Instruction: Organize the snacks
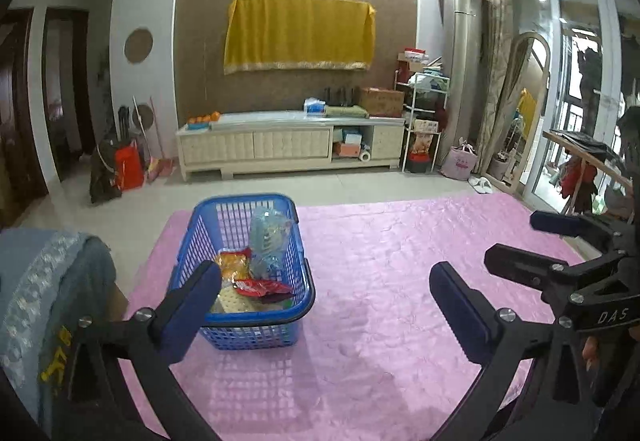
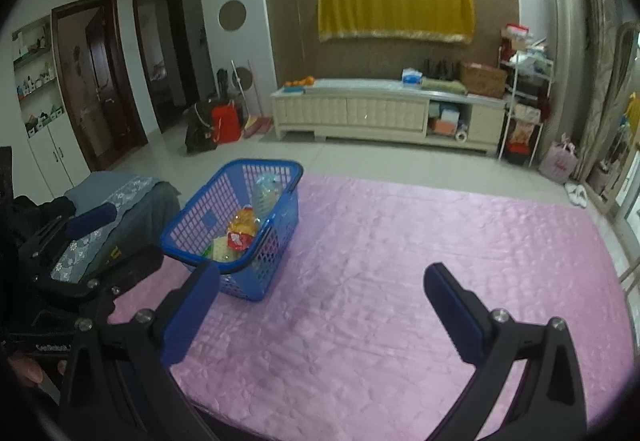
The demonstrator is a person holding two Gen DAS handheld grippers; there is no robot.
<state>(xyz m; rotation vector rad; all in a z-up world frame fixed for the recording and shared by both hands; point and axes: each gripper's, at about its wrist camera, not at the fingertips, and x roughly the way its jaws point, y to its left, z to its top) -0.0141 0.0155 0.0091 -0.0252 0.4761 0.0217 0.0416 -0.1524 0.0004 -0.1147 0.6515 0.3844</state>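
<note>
A blue plastic basket (image 1: 208, 221) stands on the pink tablecloth (image 1: 380, 261) at the left. Inside lie a clear bag of snacks (image 1: 268, 237), an orange packet (image 1: 232, 265) and a red packet (image 1: 264, 287). The basket also shows in the right wrist view (image 2: 200, 217). My left gripper (image 1: 326, 291) is open and empty, its left finger just in front of the basket's near corner. My right gripper (image 2: 322, 291) is open and empty over bare cloth, right of the basket. The right gripper also shows at the right edge of the left wrist view (image 1: 516, 241).
A chair draped in grey-blue cloth (image 1: 48, 281) stands left of the table. The pink cloth (image 2: 440, 261) covers the table out to its far and right edges. A cream TV cabinet (image 1: 288, 145) stands across the floor.
</note>
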